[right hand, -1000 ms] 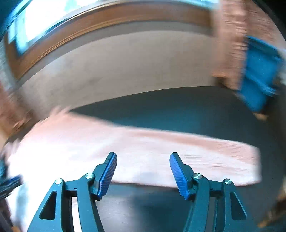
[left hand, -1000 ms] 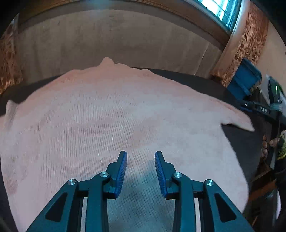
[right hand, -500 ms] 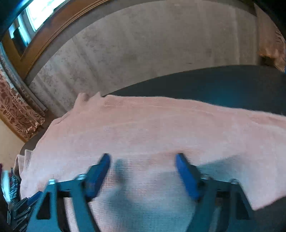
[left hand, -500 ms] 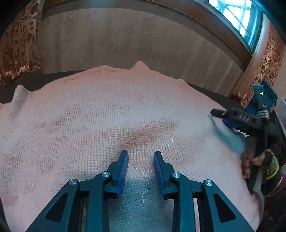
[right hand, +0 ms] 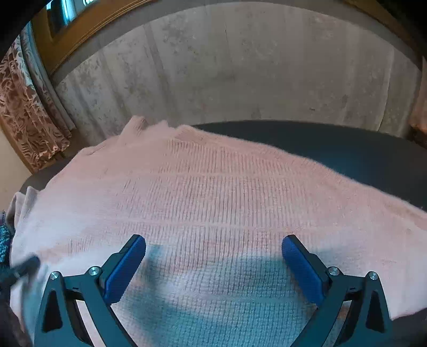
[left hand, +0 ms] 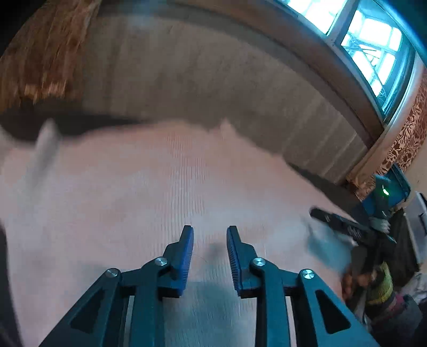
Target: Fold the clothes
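In the left wrist view a dark surface (left hand: pixel 66 125) is showing ahead and to the left of the left gripper (left hand: pixel 210 235), past the far edge of the cloth; a grey panelled wall (left hand: pixel 213 80) is rising behind it, a bright window (left hand: pixel 368 45) is glowing high to the right, and patterned curtains (left hand: pixel 408 138) are hanging beside the window; the pink knitted garment (left hand: pixel 133 192) is lying spread under and ahead of the gripper, filling most of the view, though blur is hiding which way its long axis runs; the left gripper is hovering over it with its jaws parted by a narrow gap, holding nothing; the right gripper (left hand: pixel 347 227) is showing far to the right, over the cloth's right edge.

In the right wrist view the dark surface (right hand: pixel 333 144) is lying ahead and to the right of the right gripper (right hand: pixel 213 248); the grey wall (right hand: pixel 240 66) is standing behind, with a wooden frame (right hand: pixel 88 24) and a patterned curtain (right hand: pixel 24 112) to the upper left; the garment (right hand: pixel 213 186) is lying flat directly beneath and ahead, its long axis stretching across the view from left to right, a small raised tip pointing away at the far left; the right gripper is hanging over it with its jaws spread wide, gripping nothing.
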